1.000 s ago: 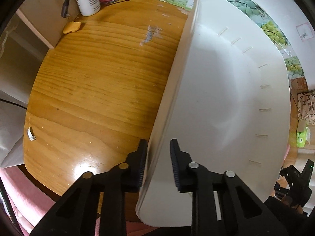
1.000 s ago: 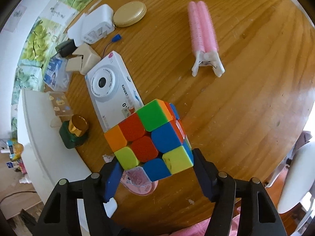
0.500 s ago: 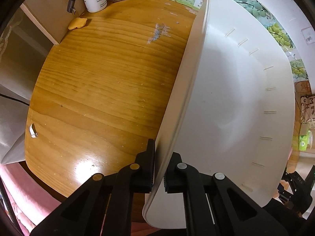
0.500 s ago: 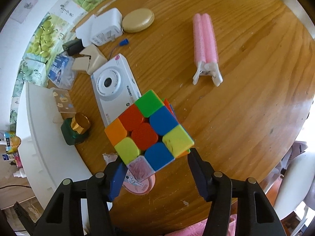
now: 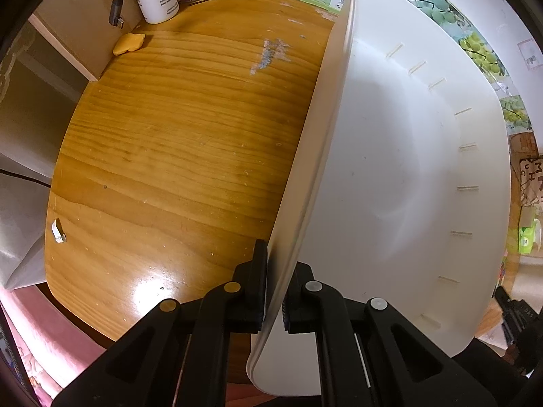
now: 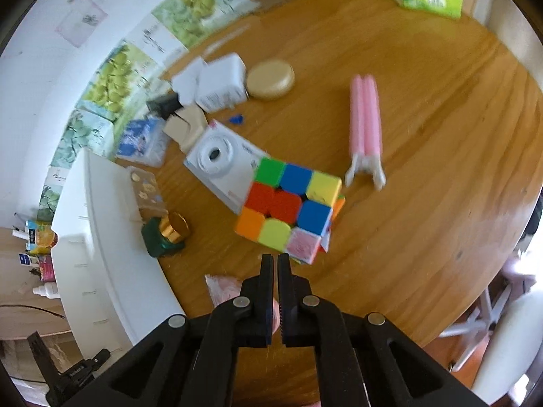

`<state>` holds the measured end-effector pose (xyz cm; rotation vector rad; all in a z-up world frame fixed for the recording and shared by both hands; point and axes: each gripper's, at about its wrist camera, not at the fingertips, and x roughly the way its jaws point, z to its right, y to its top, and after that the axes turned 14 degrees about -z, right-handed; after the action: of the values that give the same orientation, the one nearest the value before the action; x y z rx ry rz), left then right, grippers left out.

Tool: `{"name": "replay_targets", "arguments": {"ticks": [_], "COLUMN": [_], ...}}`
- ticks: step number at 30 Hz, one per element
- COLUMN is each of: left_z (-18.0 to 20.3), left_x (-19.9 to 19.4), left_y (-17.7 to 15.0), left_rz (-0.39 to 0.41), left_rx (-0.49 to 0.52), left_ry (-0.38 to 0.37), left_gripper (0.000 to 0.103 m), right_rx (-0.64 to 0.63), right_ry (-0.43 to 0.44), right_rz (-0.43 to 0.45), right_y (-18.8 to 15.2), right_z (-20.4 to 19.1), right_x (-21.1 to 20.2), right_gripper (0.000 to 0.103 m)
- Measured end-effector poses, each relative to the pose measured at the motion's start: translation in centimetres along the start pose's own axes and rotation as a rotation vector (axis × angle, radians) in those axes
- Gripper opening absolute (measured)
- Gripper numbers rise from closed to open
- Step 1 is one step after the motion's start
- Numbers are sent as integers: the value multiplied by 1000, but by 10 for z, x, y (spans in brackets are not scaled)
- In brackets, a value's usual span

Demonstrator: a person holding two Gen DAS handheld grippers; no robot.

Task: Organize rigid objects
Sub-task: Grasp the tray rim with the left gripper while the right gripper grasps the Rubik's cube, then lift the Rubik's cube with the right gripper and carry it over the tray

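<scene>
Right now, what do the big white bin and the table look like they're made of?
White bin: apparently plastic, smooth and semi-matte, with a thin rim, moulded slots and soft highlights. Table: apparently wood or wood veneer, glossy varnish; its grain lines and a bright glare patch show, with some scuffed pale marks.

Beside my black gripper [image 6: 275, 291]: cube [image 6: 290, 208] tiled green, blue, yellow, red, orange, pink; white camera [image 6: 217, 156] behind it; pink roller [image 6: 364, 118] on honey-brown wood-grain table [image 6: 424, 135].

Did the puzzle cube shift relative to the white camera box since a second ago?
Yes. The puzzle cube slipped out from between the right claw jaws, which have just closed empty, and now overlaps the camera box.
</scene>
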<state>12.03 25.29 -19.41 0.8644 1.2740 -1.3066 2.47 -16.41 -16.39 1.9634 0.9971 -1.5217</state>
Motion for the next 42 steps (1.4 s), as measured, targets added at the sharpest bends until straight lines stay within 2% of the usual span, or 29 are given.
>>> {"name": "replay_targets", "arguments": {"ticks": [1, 2, 3, 4, 6, 8, 11, 16, 22, 36, 38, 42], "left_z": [1, 1, 3, 3, 4, 5, 4, 5, 8, 7, 6, 6], "left_x": [0, 1, -2, -2, -2, -1, 0, 0, 5, 7, 7, 7], "left_y": [0, 0, 1, 2, 2, 3, 3, 4, 5, 7, 6, 6], "left_rz": [0, -1, -3, -4, -4, -5, -6, -10, -15, -21, -22, -22], "left_rx": [0, 1, 0, 1, 1, 3, 8, 9, 7, 7, 7, 8], "left_ry": [1, 2, 2, 2, 3, 5, 8, 11, 13, 16, 16, 17], "left_gripper": [7, 7, 7, 7, 7, 7, 7, 7, 7, 8, 9, 9], "right_rx": [-13, -23, -35, -46, -48, -37, -11, 59, 117, 166, 168, 153], "right_ry": [-14, -25, -37, -46, -43, -31, -33, 21, 92, 43, 16, -4], "right_rz": [21, 36, 50, 63, 81, 82, 62, 31, 14, -106, -120, -116], "right_y": [0, 1, 3, 3, 6, 9, 14, 23, 36, 48, 49, 49], "right_z": [0, -2, -5, -4, -2, 3, 8, 16, 18, 12, 11, 8], "right_x": [-3, -5, -5, -7, -8, -7, 0, 13, 22, 50, 54, 53], "right_gripper": [5, 12, 24, 31, 59, 66, 66, 67, 76, 77, 72, 71]}}
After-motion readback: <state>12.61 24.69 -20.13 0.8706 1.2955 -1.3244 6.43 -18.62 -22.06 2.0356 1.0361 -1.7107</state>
